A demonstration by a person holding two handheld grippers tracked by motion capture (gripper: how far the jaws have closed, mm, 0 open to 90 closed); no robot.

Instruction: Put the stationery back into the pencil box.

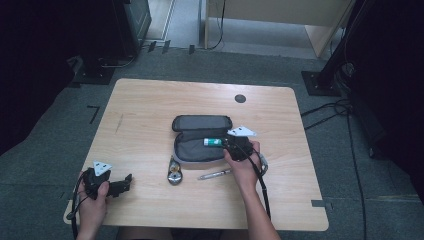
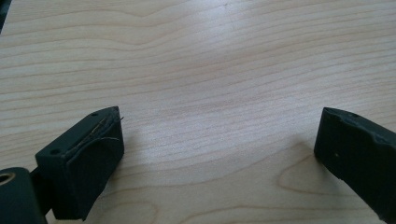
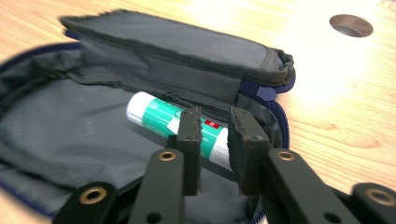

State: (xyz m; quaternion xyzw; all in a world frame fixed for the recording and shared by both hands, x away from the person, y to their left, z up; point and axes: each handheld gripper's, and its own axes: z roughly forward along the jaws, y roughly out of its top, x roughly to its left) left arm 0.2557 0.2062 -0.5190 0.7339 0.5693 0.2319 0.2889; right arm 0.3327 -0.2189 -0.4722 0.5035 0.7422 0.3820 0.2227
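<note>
An open dark grey pencil case [image 1: 192,151] lies at the middle of the wooden table [image 1: 150,100], its lid [image 1: 201,122] folded back. A green and white glue stick [image 1: 213,142] lies inside the case at its right end. My right gripper [image 1: 231,144] hovers right over the stick. In the right gripper view the jaws [image 3: 215,113] stand a narrow gap apart, and the glue stick [image 3: 156,114] runs crosswise behind them on the case lining [image 3: 70,130]. My left gripper [image 1: 127,181] rests at the table's front left, open over bare wood [image 2: 219,116].
A silver pen [image 1: 215,174] and a round metal object [image 1: 174,176] lie just in front of the case. A dark cable hole [image 1: 240,98] sits at the table's far side, also seen in the right gripper view [image 3: 351,24]. Black stands and cables ring the table.
</note>
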